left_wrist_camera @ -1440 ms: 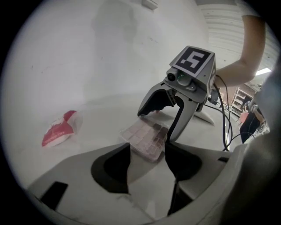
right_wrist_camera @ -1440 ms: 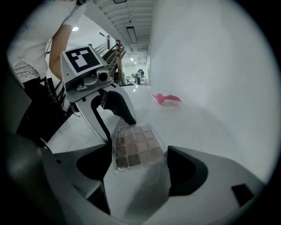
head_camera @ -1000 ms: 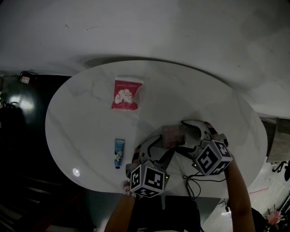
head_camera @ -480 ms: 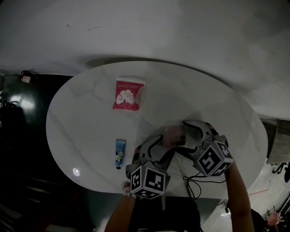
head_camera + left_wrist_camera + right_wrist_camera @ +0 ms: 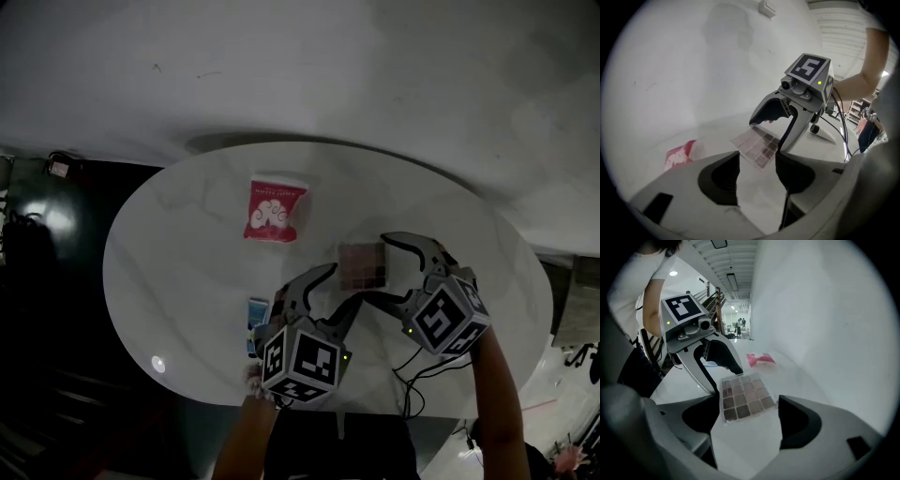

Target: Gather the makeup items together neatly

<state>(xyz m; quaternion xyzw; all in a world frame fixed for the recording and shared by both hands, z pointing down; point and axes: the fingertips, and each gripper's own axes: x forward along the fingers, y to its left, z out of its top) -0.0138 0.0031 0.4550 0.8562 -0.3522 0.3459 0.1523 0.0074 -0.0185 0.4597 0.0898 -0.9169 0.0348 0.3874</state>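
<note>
white round marble table (image 5: 187,234) carries a flat clear eyeshadow palette of brown-pink squares (image 5: 361,265). my left gripper (image 5: 757,168) and right gripper (image 5: 745,420) stand spread either side of it, pinching nothing. beyond the palette lies a red-and-white sachet (image 5: 275,211), and left of it a small blue tube (image 5: 256,314).

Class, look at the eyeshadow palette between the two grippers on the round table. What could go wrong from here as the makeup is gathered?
1. The palette sits only at the jaw tips of the right gripper, and a firm grip cannot be confirmed. It could slip or tip.
2. The left gripper, jaws apart, crowds the same palette, so the two grippers might knock together.
3. The tube is partly hidden under the left gripper in the head view and might be bumped unseen.
</note>
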